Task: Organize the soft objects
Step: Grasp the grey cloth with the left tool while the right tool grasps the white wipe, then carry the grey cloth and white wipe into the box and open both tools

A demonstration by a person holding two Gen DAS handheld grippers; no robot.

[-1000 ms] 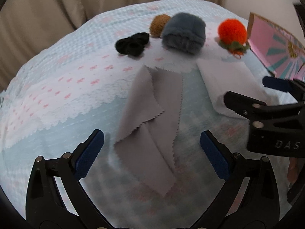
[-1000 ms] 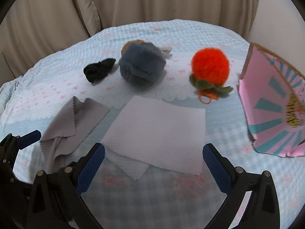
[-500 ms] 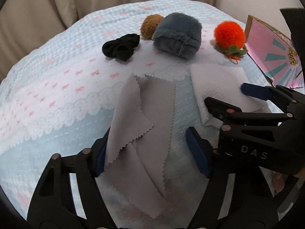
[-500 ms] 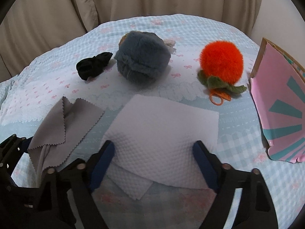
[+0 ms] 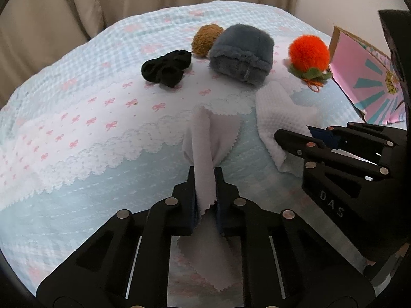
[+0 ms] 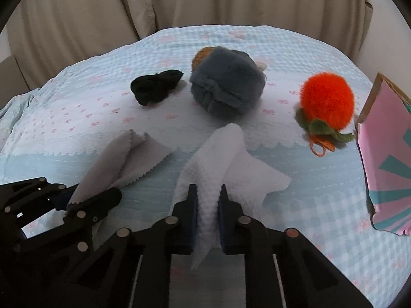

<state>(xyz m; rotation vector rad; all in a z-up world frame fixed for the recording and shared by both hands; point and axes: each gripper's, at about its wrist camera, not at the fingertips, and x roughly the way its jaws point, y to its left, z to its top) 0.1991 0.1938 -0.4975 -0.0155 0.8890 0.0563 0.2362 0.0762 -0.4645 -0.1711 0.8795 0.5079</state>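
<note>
My left gripper (image 5: 205, 179) is shut on the grey cloth (image 5: 208, 138), which bunches up into a ridge between the pads. My right gripper (image 6: 207, 195) is shut on the white waffle cloth (image 6: 226, 159), pinched into a fold the same way. Each gripper shows at the edge of the other's view: the right gripper (image 5: 318, 138) on the white cloth (image 5: 277, 113), the left gripper (image 6: 74, 200) on the grey cloth (image 6: 123, 161). Behind lie a grey-blue fluffy item (image 6: 226, 89), an orange pompom with green leaves (image 6: 326, 102), a black scrunchie (image 6: 154, 89) and a brown plush ball (image 5: 205, 38).
Everything rests on a light blue checked bedspread (image 5: 77, 118) with a white lace band. A pink and teal paper bag (image 6: 388, 169) lies at the right. Beige curtains (image 6: 179, 2) hang behind the bed.
Both grippers went from wide open to shut, each gathering its flat cloth into a pinched ridge. The right gripper moved slightly forward over the white cloth.
</note>
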